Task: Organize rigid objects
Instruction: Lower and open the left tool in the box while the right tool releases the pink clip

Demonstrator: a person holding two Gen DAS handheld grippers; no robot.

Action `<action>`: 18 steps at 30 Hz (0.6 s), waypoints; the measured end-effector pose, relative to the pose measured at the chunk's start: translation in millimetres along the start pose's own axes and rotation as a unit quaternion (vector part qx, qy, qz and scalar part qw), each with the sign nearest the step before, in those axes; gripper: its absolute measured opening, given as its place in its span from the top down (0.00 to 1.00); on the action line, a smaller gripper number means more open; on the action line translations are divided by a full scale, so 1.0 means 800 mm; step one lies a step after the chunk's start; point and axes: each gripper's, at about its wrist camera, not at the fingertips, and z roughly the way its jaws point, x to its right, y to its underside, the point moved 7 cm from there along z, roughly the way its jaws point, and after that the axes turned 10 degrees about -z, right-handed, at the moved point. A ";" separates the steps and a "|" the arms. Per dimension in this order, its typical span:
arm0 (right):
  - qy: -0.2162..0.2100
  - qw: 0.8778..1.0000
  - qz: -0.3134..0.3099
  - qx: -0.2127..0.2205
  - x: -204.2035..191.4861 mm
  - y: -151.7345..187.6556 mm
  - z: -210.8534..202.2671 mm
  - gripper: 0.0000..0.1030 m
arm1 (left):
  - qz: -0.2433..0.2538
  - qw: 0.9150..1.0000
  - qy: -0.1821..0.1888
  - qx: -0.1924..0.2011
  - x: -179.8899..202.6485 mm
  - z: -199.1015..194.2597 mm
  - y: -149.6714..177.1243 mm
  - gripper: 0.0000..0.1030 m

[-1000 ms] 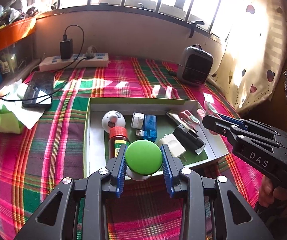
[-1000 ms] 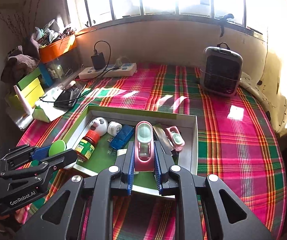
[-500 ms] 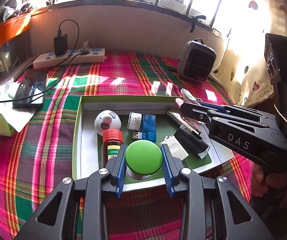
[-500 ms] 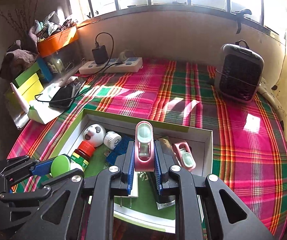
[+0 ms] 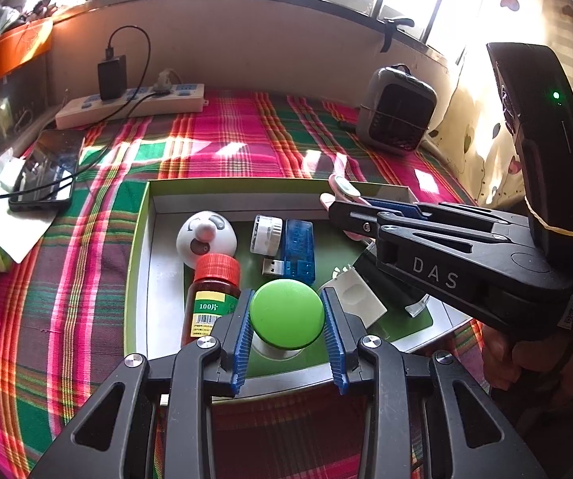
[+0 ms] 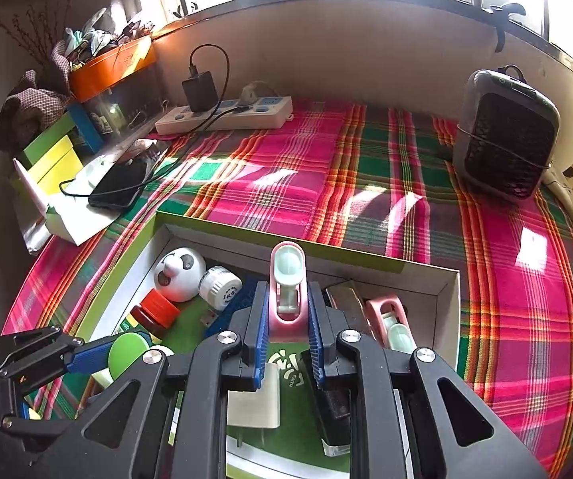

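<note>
1. The brown pill bottle point(image 5: 211, 294) with a red cap lies in the left part of the green-rimmed box point(image 5: 137, 255); its green and yellow label reads "100" plus a character too small to read.
2. The left gripper point(image 5: 286, 321) is clenched on a green-capped container point(image 5: 286, 313), its blue pads against the cap's sides, above the box's near edge.
3. A white panda-faced figure point(image 5: 206, 235), a white round plug adapter point(image 5: 266, 234) and a blue USB device point(image 5: 296, 251) sit further back in the box.
4. The box's green floor bears a white logo with "FAITH" point(image 6: 292, 379) under it.
5. The right gripper point(image 6: 286, 315) is clamped on a pink and mint clip-shaped item point(image 6: 286, 279), held over the box's middle; "DAS" point(image 5: 434, 273) is printed on this gripper's side.
6. A second pink clip-shaped item point(image 6: 390, 319) lies in the box at the right.
</note>
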 end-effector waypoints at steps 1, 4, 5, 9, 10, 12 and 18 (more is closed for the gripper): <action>0.000 1.000 0.000 -0.002 0.000 0.000 0.002 0.82 | -0.001 1.000 0.001 -0.002 0.000 0.002 0.000 0.69; -0.001 1.000 0.001 -0.007 0.001 0.002 0.009 0.82 | 0.000 1.000 0.001 -0.004 0.000 0.005 0.001 0.69; -0.002 1.000 0.001 -0.008 0.001 0.003 0.011 0.82 | 0.002 1.000 0.000 -0.005 0.000 0.006 0.001 0.69; -0.001 1.000 0.001 -0.014 0.002 0.006 0.018 0.82 | 0.001 1.000 -0.001 -0.011 -0.001 0.011 0.003 0.69; -0.001 1.000 0.001 -0.015 0.003 0.006 0.019 0.82 | 0.001 1.000 0.000 -0.011 0.000 0.012 0.003 0.69; -0.002 1.000 0.003 -0.016 0.004 0.008 0.021 0.82 | 0.001 1.000 -0.001 -0.013 -0.001 0.013 0.004 0.69; -0.002 1.000 0.002 -0.020 0.004 0.010 0.027 0.82 | -0.003 1.000 0.001 -0.017 -0.001 0.018 0.005 0.69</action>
